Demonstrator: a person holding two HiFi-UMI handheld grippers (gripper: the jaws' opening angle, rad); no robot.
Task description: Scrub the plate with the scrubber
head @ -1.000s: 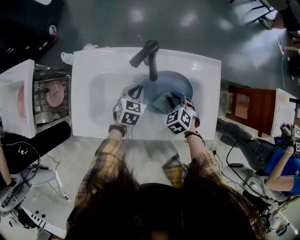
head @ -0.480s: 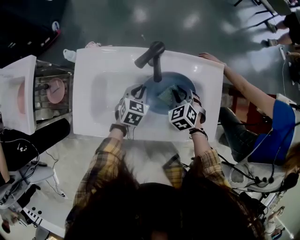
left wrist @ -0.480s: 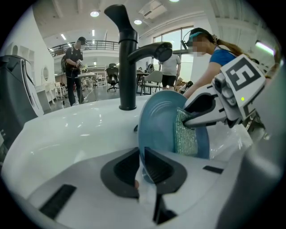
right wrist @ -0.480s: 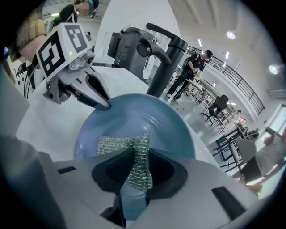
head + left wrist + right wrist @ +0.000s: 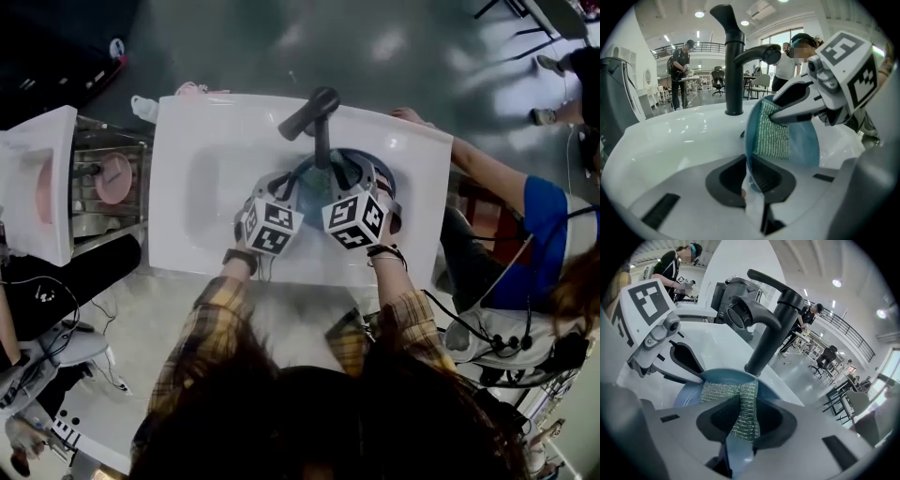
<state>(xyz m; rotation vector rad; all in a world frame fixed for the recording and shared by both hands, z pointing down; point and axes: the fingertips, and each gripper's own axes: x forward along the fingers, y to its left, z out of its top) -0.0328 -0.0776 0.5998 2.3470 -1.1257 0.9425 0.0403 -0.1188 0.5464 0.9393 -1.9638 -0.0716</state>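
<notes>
We note the blue plate point(image 5: 806, 145) standing on edge over the white sink basin point(image 5: 192, 183), just in front of the black faucet point(image 5: 733, 61). Its rim is clenched between the jaws of the left gripper point(image 5: 752, 187). From there the plate rises upright, seen almost edge-on, with its hollow face turned toward the right gripper point(image 5: 740, 439). The right gripper's jaws are closed on the green mesh scrubber point(image 5: 740, 404). The scrubber's long axis runs from those jaws out toward the plate, and its far end is spread flat against the plate's face near the upper rim. The two grippers sit close together, side by side
</notes>
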